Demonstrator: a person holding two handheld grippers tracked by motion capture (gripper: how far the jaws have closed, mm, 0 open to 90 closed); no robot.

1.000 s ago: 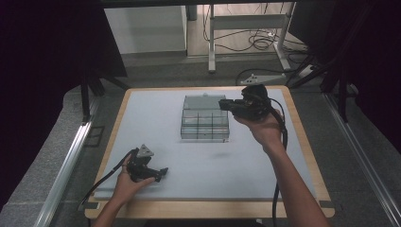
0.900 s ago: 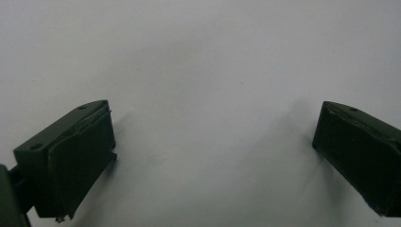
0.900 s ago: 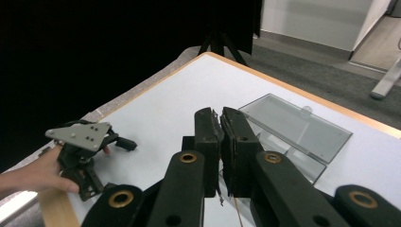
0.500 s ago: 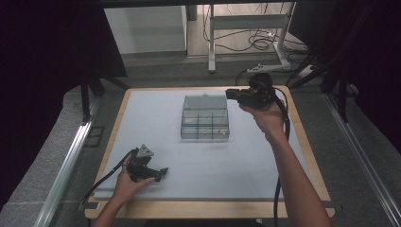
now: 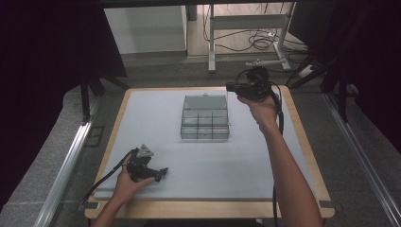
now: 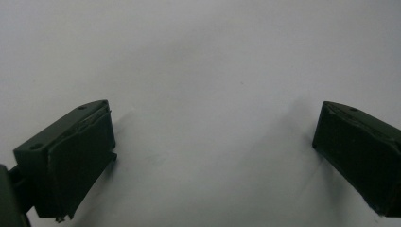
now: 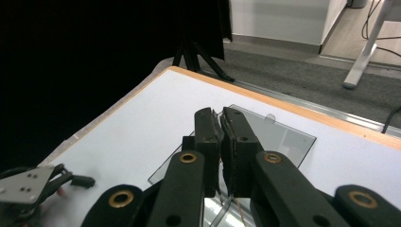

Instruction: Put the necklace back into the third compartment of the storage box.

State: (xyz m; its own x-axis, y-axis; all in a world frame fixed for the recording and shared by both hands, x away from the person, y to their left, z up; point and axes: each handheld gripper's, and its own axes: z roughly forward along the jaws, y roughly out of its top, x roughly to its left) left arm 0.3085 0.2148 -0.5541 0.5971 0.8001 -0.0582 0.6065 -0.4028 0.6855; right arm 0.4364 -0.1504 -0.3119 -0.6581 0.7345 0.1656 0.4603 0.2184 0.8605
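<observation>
Clear plastic compartment box (image 5: 205, 124) at table (image 5: 142, 123) centre, lid open. Right claw (image 5: 230, 87) pressed together, empty, at 1 o'clock; left claw (image 5: 162, 172) spread (resting, 7 o'clock). Remaining work unclear.

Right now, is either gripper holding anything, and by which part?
The right gripper is shut, seemingly pinching the clear open lid at its edge. The left gripper is open over the table, holding nothing.
</observation>
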